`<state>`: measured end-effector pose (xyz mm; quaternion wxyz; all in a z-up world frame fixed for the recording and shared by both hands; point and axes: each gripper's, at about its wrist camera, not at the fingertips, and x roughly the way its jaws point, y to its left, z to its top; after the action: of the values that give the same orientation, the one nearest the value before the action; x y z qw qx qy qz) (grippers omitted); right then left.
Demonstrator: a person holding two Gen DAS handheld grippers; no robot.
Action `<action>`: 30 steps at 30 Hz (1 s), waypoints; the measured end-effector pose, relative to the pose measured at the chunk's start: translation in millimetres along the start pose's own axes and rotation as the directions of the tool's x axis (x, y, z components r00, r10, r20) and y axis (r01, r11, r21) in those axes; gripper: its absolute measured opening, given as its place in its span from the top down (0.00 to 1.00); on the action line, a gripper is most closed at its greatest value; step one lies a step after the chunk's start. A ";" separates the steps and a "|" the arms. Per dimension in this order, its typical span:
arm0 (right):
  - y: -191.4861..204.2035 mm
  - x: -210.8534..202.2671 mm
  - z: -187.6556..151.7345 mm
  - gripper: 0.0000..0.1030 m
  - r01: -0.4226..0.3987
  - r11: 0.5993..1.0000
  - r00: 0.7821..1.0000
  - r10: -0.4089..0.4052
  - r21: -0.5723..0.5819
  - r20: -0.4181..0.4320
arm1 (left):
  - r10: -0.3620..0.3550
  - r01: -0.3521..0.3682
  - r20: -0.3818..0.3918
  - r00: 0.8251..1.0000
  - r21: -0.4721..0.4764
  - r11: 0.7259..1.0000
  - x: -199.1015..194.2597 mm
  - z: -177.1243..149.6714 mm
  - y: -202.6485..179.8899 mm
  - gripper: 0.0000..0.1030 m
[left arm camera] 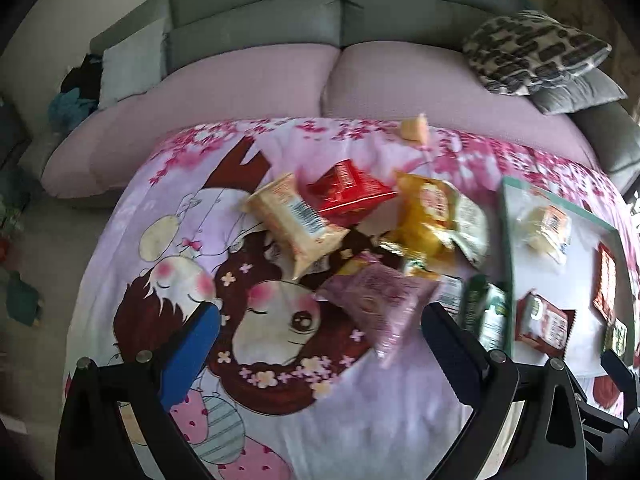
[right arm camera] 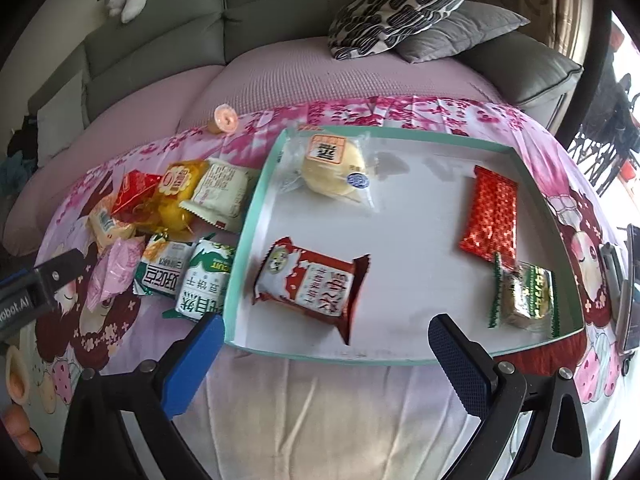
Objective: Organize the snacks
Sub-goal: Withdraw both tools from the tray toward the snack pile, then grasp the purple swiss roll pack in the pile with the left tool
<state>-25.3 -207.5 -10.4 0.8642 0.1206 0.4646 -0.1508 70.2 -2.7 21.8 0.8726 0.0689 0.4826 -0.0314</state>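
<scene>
Both claws stand wide apart and carry nothing: my left gripper (left arm camera: 320, 324) hangs over the cartoon-printed cloth (left arm camera: 168, 200), and my right gripper (right arm camera: 326, 330) hovers at the near edge of the teal-rimmed tray (right arm camera: 256, 208). Just ahead of the left claw, toward its right finger, lies the pink packet (left arm camera: 380, 300), the nearest piece of the loose snack pile (left arm camera: 352, 216) that spreads further ahead, with a cream wrapper, a red one and a yellow one overlapping. Beyond the right finger sit two green-and-white packets (left arm camera: 486, 312) against the tray wall. Just ahead of the right claw, inside the tray, rests the red-and-white packet (right arm camera: 310, 284); a wrapped bun (right arm camera: 334, 172) lies further ahead, a red foil packet (right arm camera: 490, 212) and a small green sweet (right arm camera: 524, 292) off to the right. I judge these to be light, puffy, crinkly film pouches, slick and quick to slide on the cloth, their contents likely crumbly. I would take the pink packet across its narrow middle, pinching gently so it neither squirts out nor gets crushed.
</scene>
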 end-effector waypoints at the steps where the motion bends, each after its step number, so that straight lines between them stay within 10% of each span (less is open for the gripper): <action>1: 1.9 1.0 1.0 0.00 0.008 1.000 1.000 -0.008 -0.004 -0.003 | 0.000 0.000 -0.009 1.000 -0.009 1.000 3.1 0.6 3.4 0.02; 30: 95.2 -1.0 59.4 0.00 -0.083 0.986 0.995 0.090 -0.144 0.040 | 0.003 -0.028 -0.133 0.991 -0.181 0.983 57.0 23.1 63.6 0.02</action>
<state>55.2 -140.0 29.0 0.8870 0.0752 0.4482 -0.0823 127.6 57.4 -8.6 0.8415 -0.0057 0.5397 0.0245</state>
